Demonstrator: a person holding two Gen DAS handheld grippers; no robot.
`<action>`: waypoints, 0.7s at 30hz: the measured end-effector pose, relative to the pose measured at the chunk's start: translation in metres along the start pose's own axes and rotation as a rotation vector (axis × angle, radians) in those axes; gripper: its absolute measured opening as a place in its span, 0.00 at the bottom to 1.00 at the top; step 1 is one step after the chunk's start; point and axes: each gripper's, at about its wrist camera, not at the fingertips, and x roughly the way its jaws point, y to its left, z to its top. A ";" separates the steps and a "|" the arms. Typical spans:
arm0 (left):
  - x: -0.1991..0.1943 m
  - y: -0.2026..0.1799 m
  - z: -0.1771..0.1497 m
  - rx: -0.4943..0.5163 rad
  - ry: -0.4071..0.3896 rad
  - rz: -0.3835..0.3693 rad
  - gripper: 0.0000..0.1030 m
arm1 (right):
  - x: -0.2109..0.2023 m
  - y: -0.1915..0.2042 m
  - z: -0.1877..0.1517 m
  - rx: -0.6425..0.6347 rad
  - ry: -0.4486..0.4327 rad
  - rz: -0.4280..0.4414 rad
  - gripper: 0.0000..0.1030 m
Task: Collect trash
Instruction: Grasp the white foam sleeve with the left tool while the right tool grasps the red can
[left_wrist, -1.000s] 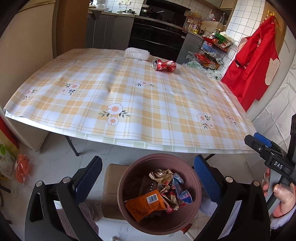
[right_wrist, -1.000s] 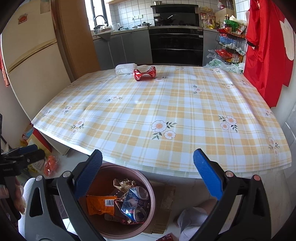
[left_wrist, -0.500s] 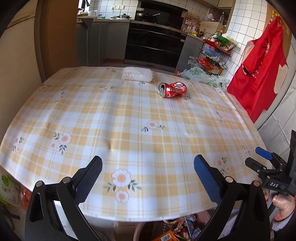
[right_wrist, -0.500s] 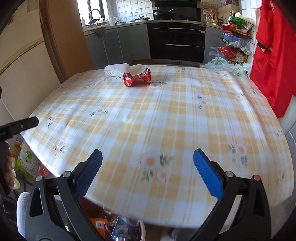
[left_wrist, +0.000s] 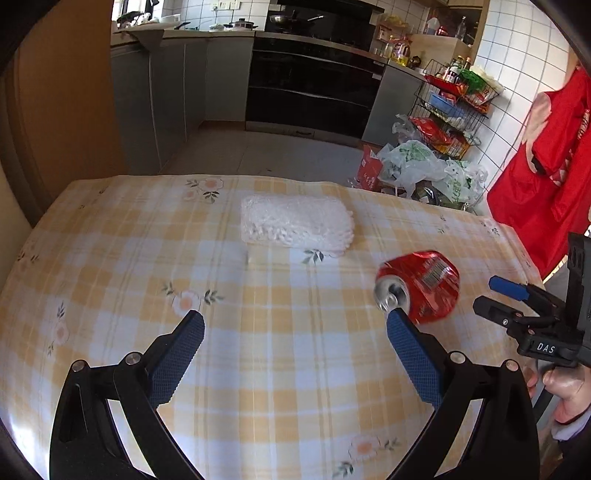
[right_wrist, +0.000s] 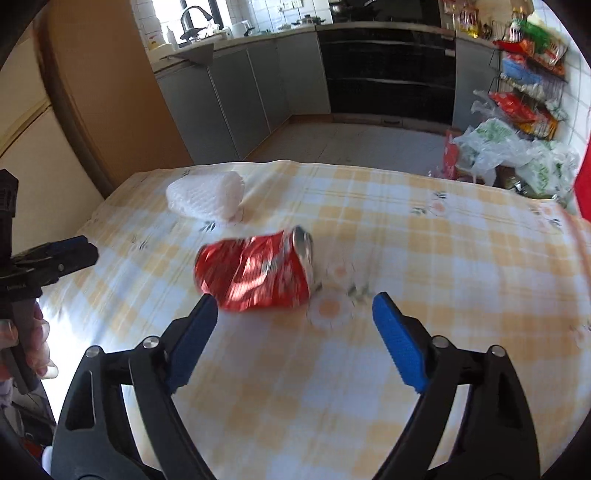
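Observation:
A crushed red soda can (left_wrist: 421, 282) lies on its side on the yellow checked tablecloth (left_wrist: 258, 369); it also shows in the right wrist view (right_wrist: 258, 273). A white foam net wrapper (left_wrist: 295, 223) lies beyond it, also seen in the right wrist view (right_wrist: 207, 197). My left gripper (left_wrist: 291, 332) is open and empty, the can just past its right fingertip. My right gripper (right_wrist: 295, 314) is open and empty, the can just ahead of it, towards its left finger. Each gripper shows in the other's view, the right one (left_wrist: 517, 306) and the left one (right_wrist: 55, 254).
Beyond the table's far edge are the kitchen floor, grey cabinets (left_wrist: 166, 92) and a black oven (left_wrist: 314, 85). Plastic bags (left_wrist: 424, 166) and a wire rack of goods (left_wrist: 454, 107) stand at the back right. A red garment (left_wrist: 554, 166) hangs at the right.
Both grippers have moved forward over the table, from above the trash bin below its near edge, to close by the can. The bin has gone out of view. Both stay open.

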 end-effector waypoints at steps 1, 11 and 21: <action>0.013 0.006 0.010 -0.027 0.004 -0.009 0.94 | 0.008 -0.001 0.005 0.008 0.005 0.009 0.79; 0.096 0.047 0.065 -0.304 -0.046 -0.091 0.94 | 0.054 -0.014 0.017 0.074 0.068 0.071 0.60; 0.104 0.040 0.046 -0.335 0.006 -0.106 0.23 | 0.028 -0.007 -0.001 0.074 0.032 0.118 0.23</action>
